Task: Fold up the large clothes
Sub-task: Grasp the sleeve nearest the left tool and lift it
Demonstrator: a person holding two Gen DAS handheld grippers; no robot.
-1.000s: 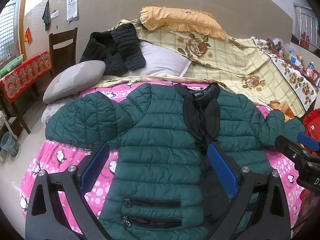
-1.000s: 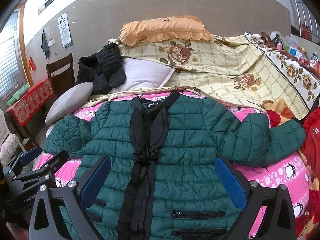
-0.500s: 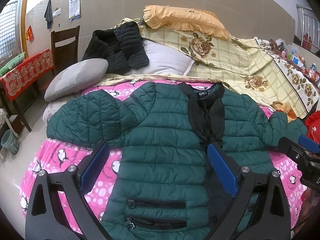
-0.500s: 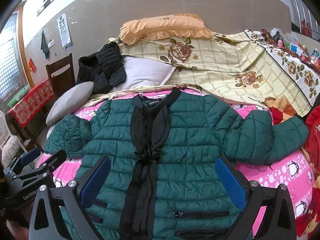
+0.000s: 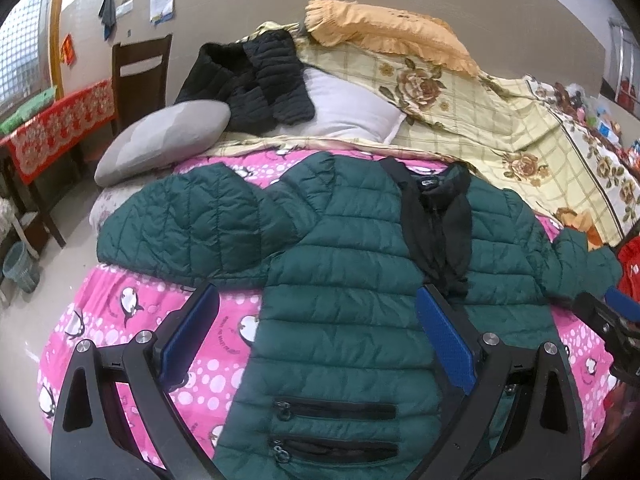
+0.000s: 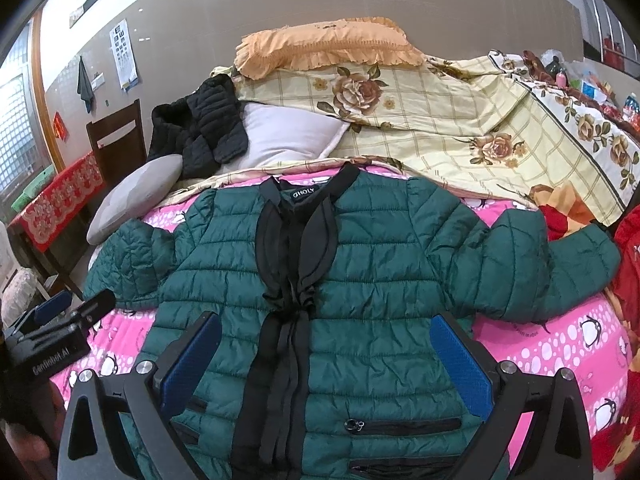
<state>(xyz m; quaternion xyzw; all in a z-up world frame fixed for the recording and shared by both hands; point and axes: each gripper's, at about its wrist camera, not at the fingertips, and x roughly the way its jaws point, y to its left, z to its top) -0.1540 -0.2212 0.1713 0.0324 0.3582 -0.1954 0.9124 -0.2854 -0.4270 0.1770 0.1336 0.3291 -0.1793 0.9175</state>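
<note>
A dark green quilted jacket [image 5: 340,280] with a black collar and front ties lies flat, face up, on a pink penguin-print bedspread [image 5: 132,312]; both sleeves are spread out. It also fills the right wrist view [image 6: 380,264]. My left gripper [image 5: 320,328] is open and empty, hovering over the jacket's lower left front. My right gripper [image 6: 324,352] is open and empty, above the jacket's lower middle. Each gripper shows at the edge of the other's view, the right gripper [image 5: 608,316] and the left gripper [image 6: 60,320].
At the bed's head lie a grey pillow [image 5: 160,140], a black padded jacket [image 5: 252,84], a white pillow [image 5: 344,108], an orange pillow [image 5: 384,28] and a floral yellow quilt [image 5: 500,120]. A chair [image 5: 138,76] and a red-clothed table [image 5: 52,128] stand left. Red fabric [image 6: 628,264] lies right.
Both grippers have drifted slightly, so the jacket sits a little differently in each view. Both stay open. The jacket has not moved.
</note>
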